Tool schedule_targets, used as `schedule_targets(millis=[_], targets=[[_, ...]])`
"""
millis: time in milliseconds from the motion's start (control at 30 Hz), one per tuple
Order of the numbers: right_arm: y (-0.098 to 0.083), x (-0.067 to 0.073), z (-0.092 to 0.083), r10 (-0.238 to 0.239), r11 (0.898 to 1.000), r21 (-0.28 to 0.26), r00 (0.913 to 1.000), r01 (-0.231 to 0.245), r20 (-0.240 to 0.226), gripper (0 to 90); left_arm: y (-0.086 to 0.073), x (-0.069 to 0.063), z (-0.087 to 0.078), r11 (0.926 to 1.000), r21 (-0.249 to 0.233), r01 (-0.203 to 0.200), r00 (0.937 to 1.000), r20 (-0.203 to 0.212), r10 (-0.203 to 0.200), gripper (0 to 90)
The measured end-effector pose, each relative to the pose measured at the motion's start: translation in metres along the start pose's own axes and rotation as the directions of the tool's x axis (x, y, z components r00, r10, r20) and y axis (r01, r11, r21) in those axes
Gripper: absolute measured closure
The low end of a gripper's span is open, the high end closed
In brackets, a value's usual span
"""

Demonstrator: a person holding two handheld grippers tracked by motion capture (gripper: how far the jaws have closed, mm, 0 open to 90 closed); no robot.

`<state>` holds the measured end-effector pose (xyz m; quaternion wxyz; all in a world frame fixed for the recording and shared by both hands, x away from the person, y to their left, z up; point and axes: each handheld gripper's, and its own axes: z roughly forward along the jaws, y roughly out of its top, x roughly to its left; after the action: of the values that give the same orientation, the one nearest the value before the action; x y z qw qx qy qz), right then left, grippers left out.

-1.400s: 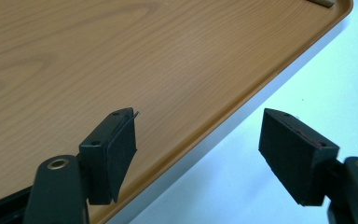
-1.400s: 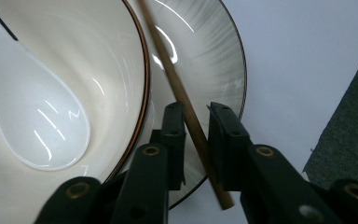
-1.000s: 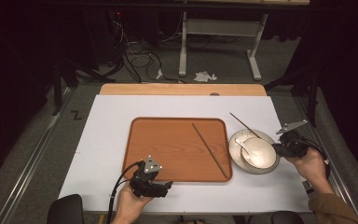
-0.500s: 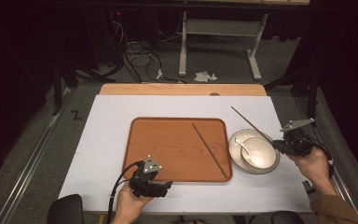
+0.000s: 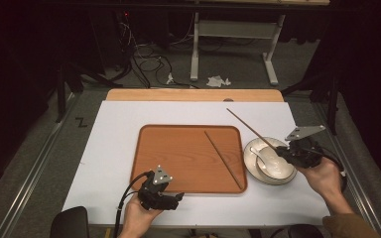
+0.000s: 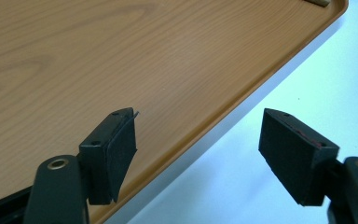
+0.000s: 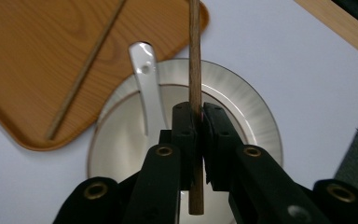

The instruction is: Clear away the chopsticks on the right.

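My right gripper (image 5: 284, 151) (image 7: 198, 122) is shut on a brown chopstick (image 5: 250, 130) (image 7: 195, 51), held above a white bowl (image 5: 270, 159) (image 7: 242, 100) that has a white spoon (image 5: 258, 154) (image 7: 145, 84) in it. A second chopstick (image 5: 222, 159) (image 7: 86, 70) lies diagonally on the wooden tray (image 5: 178, 148) (image 7: 23, 56) (image 6: 98, 60). At the tray's near edge my left gripper (image 5: 176, 198) (image 6: 198, 149) is open with nothing between its jaws, one jaw over the tray and one over the white table (image 6: 307, 70).
The bowl sits on the white table top (image 5: 114, 144) just right of the tray. A wooden strip (image 5: 193, 95) runs along the table's far edge. Beyond it are a dark floor, cables (image 5: 139, 59) and a metal stand (image 5: 238, 34).
The right gripper with its chopstick has shifted slightly to the right and toward the near edge over the bowl. The left gripper has stayed still.
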<state>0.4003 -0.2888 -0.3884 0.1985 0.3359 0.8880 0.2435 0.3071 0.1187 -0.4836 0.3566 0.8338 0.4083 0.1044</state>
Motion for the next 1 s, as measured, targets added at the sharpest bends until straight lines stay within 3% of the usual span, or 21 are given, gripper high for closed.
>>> schedule_targets(millis=[200,233,267,300,333,600,900,1000], targets=[[0.012,0.029,0.009,-0.060,0.998,0.018,0.9973,0.060,-0.043,85.2,0.001,0.000,-0.001,1.0000,-0.001,-0.005,1.0000,0.004,0.005,27.4],[0.014,0.035,0.012,-0.077,0.996,0.029,0.9952,0.079,-0.060,85.1,0.000,0.000,-0.001,1.0000,-0.001,-0.006,1.0000,0.004,0.006,27.4],[0.016,0.050,0.020,-0.120,0.991,0.053,0.9901,0.124,-0.073,85.1,0.000,-0.001,-0.001,1.0000,-0.001,-0.009,1.0000,0.003,0.009,27.4],[0.016,0.050,0.020,-0.120,0.991,0.053,0.9901,0.124,-0.073,85.1,0.000,-0.001,-0.001,1.0000,-0.001,-0.009,1.0000,0.003,0.009,27.5],[0.018,0.062,0.028,-0.142,0.986,0.073,0.9862,0.148,-0.085,85.1,0.000,-0.001,-0.001,0.9999,0.000,-0.011,0.9999,0.006,0.011,27.4],[0.020,0.086,0.058,-0.126,0.984,0.105,0.9789,0.144,-0.161,85.1,0.000,-0.002,0.000,0.9999,0.005,-0.013,0.9999,0.009,0.013,27.4],[0.024,0.106,0.082,-0.135,0.980,0.114,0.9707,0.160,-0.199,85.1,0.001,-0.002,0.000,0.9999,0.002,-0.012,0.9999,0.007,0.012,27.5],[0.024,0.110,0.093,-0.105,0.981,0.136,0.9719,0.135,-0.211,85.0,0.000,-0.001,0.000,0.9999,0.004,-0.011,0.9999,0.009,0.011,27.5]])
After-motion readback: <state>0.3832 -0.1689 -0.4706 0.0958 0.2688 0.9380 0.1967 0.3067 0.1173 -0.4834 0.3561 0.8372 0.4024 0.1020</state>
